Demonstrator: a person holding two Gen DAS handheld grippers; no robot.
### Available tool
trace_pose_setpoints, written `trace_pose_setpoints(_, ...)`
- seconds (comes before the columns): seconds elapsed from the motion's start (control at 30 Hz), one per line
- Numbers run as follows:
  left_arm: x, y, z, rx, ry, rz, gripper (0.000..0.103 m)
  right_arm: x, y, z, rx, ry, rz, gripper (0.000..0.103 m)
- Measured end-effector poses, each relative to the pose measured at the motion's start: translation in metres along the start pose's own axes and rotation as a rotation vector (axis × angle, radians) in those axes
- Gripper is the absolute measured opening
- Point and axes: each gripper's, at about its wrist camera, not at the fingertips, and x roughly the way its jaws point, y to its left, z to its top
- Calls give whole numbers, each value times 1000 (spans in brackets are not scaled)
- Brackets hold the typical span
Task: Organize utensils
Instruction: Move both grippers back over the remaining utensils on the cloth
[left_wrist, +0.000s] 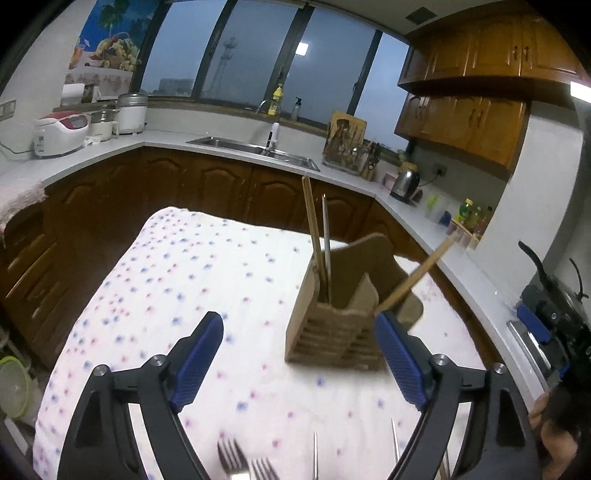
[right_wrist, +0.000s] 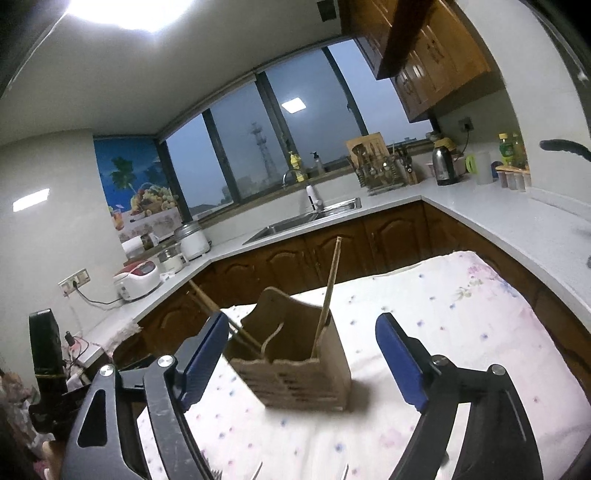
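Evidently, both the left gripper (left_wrist: 299, 354) and right gripper (right_wrist: 302, 356) were held wide open and empty, so the forks (left_wrist: 245, 463) near the wooden holder (left_wrist: 338, 317) could be taken.

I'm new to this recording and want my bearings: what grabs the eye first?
A wooden utensil holder stands mid-table on a star-dotted tablecloth, with chopsticks poking up from it. Both blue-padded tools, the left tool and the right tool, frame it with open jaws and nothing between them. Forks lie at the near edge.
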Motion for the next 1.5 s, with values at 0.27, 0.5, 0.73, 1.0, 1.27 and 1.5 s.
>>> trace_pose_setpoints(0.27, -45, -1, -22, -12, 31, -7, 87, -42, -5, -26, 3, 35, -13, 87)
trace_pose_setpoints(0.5, -73, -1, -44, 0, 73, -9, 88, -70, -4, -56, -7, 93, -26, 87)
trace_pose_setpoints(0.73, -95, -2, -63, 28, 94, 24, 88, -90, -12, -89, -25, 141, -79, 94)
trace_pose_setpoints(1.0, -107, -7, -79, 39, 138, 26, 88, -102, -28, -108, 14, 187, -95, 94)
trace_pose_setpoints(1.27, -100, -18, -83, 62, 173, 20, 88, -102, -39, -113, 29, 211, -129, 94)
trace_pose_setpoints(1.5, -90, -25, -88, 88, 210, 19, 88, -93, -49, -120, 46, 248, -156, 87)
